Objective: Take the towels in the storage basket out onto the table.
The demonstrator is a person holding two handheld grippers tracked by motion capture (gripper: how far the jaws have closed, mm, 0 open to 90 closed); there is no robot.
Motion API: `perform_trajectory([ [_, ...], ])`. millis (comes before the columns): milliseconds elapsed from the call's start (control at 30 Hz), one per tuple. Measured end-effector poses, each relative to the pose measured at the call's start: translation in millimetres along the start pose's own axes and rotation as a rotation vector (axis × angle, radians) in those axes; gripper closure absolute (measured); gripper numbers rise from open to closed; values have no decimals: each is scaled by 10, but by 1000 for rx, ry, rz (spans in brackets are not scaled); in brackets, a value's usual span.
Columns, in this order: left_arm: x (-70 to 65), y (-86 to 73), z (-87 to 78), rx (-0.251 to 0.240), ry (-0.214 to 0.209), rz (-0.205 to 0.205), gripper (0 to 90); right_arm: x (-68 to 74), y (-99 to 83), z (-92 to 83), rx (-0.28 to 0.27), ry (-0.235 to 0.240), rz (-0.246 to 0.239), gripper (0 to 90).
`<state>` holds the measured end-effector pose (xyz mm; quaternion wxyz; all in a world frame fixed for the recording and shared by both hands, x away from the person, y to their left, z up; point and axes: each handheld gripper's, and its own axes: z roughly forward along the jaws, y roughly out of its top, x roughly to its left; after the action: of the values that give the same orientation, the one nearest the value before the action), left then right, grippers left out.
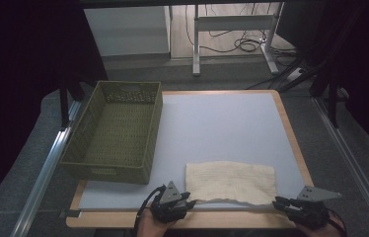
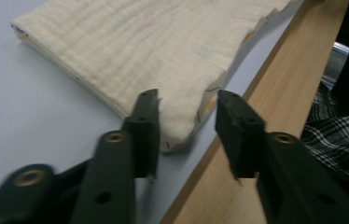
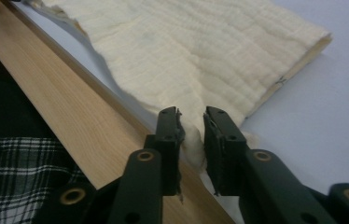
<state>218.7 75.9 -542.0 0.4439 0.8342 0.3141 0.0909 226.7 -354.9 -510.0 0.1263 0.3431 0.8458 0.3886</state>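
Your two grippers sit at the near edge of the table, one at each near corner of the folded cloth (image 1: 231,181). The left gripper (image 2: 186,119) has its jaws spread wide, one on either side of the cloth's near left corner, with clear gaps between the pads and the fabric; nothing is pinched there. The right gripper (image 3: 192,122) has its jaws much closer together, straddling the cloth's near right corner; the fabric passes between them, but you cannot tell from here whether the pads are actually biting it. Your hands hold both tools from below the table's wooden rim (image 1: 291,133), and a checked garment (image 3: 18,172) shows beyond that rim in both gripper views.

The cloth is cream, ribbed, folded into a flat rectangle, and it lies on the pale table top near the front edge, right of centre. A green woven basket (image 1: 116,131) stands on the left part of the table, apart from the cloth.
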Motion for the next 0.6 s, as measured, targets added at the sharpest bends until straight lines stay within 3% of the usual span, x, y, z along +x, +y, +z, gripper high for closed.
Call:
perform_trajectory([
  [100,-6,21,-89,-12,-9,-6,485,-2,29,-100,-17,2,3,689],
  [333,89,156,-221,-56,21,-9,364,-96,147,-248,-44,-57,0,675],
  [467,216,254,-82,-45,66,-34,305,-221,246,-116,-47,-70,12,675],
  [600,320,353,114,-23,87,-45,326,-352,368,97,-50,-93,24,674],
])
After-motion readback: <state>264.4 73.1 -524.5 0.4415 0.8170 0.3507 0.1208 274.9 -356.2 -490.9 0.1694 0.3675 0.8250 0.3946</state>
